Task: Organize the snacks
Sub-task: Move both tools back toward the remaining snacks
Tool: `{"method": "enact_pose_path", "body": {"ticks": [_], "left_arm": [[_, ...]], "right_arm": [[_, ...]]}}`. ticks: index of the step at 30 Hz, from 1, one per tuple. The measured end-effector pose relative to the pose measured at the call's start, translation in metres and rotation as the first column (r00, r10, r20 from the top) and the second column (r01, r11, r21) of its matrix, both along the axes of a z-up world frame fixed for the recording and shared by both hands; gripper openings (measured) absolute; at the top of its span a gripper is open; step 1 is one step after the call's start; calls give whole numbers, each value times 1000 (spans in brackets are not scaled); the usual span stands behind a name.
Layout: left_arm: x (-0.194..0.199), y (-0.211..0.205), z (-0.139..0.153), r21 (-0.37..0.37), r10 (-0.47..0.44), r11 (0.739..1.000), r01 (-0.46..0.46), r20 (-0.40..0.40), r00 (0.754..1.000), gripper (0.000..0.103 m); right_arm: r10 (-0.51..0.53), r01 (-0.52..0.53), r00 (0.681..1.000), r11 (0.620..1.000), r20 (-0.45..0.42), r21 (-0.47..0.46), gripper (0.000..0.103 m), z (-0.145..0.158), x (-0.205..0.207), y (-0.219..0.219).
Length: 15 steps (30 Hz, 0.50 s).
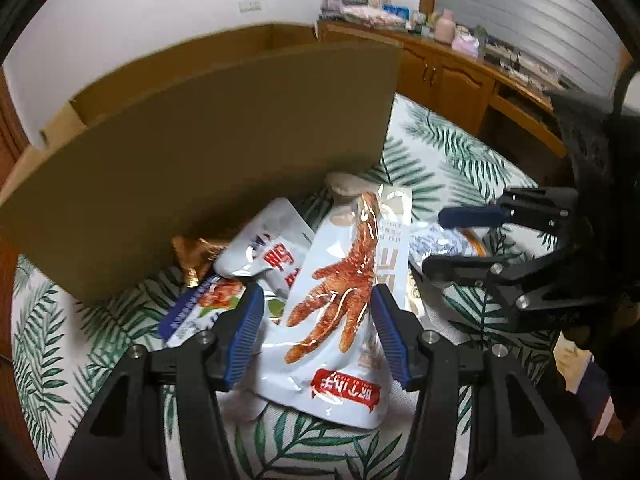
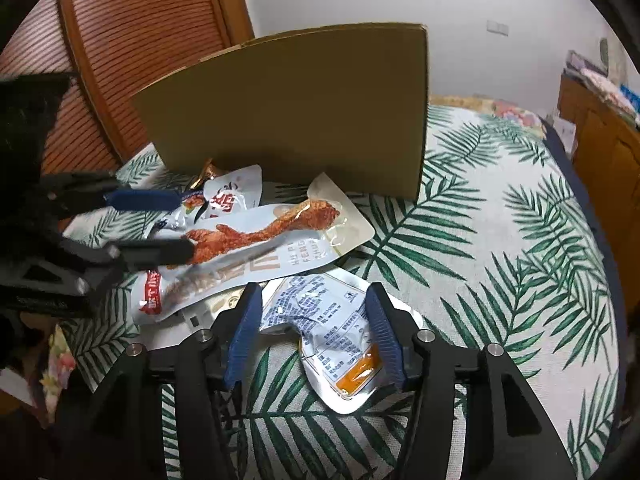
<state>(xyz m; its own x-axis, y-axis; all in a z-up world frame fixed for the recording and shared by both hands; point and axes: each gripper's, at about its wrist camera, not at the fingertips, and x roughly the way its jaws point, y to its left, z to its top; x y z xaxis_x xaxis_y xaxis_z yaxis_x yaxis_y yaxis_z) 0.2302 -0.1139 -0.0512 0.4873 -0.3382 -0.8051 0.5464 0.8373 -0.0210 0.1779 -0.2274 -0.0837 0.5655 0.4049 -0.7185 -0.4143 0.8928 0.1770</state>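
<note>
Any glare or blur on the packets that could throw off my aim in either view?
Left wrist view: glare streaks on the chicken-foot packet, print readable; box edge bowed by fisheye. Right wrist view: the left tongs are smeared with motion blur; the crumpled packet between the right tongs is sharp, mild sheen only.

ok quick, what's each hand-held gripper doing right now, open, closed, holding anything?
Left hand-held gripper: open, astride the chicken-foot snack pack, not gripping.
Right hand-held gripper: open, straddling the crumpled white packet, not gripping.
</note>
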Motion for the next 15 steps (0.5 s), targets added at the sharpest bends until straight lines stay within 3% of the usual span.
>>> {"method": "enact_pose_path", "body": {"ticks": [5, 7, 10, 15], "left_arm": [[7, -7, -7, -6, -15, 1000, 15, -31, 999, 65], [9, -12, -13, 24, -22, 999, 23, -39, 999, 70], [2, -17, -15, 56, -35, 998, 34, 11, 999, 71], [4, -14, -14, 55, -32, 998, 31, 7, 999, 72]], "right_arm": [[-29, 30, 999, 999, -23, 38, 56, -1, 3, -8], [-29, 29, 999, 999, -18, 31, 56, -1, 2, -8], [-30, 31, 999, 999, -13, 26, 56, 0, 2, -8], [-32, 32, 999, 999, -19, 37, 56, 0, 3, -8]]}}
